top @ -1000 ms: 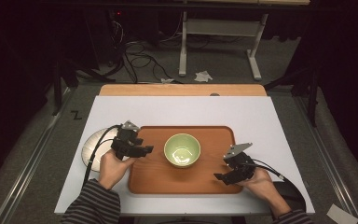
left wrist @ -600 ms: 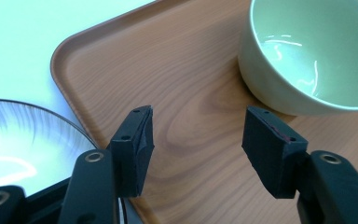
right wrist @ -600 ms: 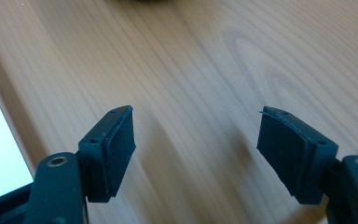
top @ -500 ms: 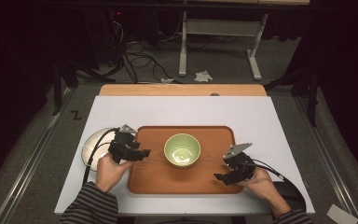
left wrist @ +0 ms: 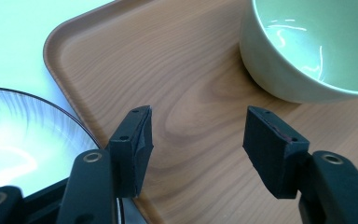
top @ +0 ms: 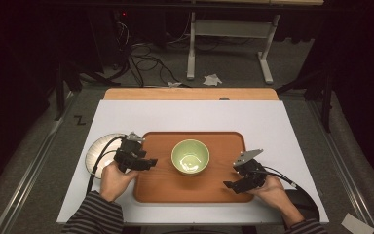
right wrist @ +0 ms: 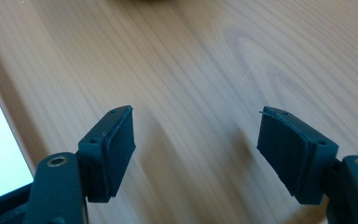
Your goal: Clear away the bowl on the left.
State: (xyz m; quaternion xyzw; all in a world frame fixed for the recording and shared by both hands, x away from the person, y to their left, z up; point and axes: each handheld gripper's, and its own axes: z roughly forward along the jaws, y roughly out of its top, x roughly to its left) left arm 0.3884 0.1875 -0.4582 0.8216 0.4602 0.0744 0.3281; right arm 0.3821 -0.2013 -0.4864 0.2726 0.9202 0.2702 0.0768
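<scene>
A rectangular wooden tray with rounded corners (top: 224, 187) lay on the white worktop (top: 272, 122), and a pale green glazed ceramic bowl (top: 190, 157) stood upright on it, slightly left of the tray's centre. A round plate with fine dark radial streaks (top: 96, 152) sat on the worktop just beside the tray's left edge; whether it touched the tray could not be determined. The left gripper (top: 147, 162), held in the person's left hand (top: 113, 179), sat over the tray's left edge with its jaws set wide apart and nothing between them; in the left gripper view its pads (left wrist: 142, 137) framed bare wood, with the bowl at upper right and the plate at lower left. The right gripper (top: 230, 184), held in the right hand (top: 275, 190), sat over the tray's lower right part, pointing left, jaws likewise wide and empty; the right gripper view showed its pads (right wrist: 121, 140) over plain wood grain, with a strip of worktop at the left. Both sleeves were dark with light stripes. No brand, label or lettering was legible on the bowl, tray, plate or grippers. A black Z-shaped mark (top: 80, 120) was seen on the grey floor beside the worktop's far left corner.
</scene>
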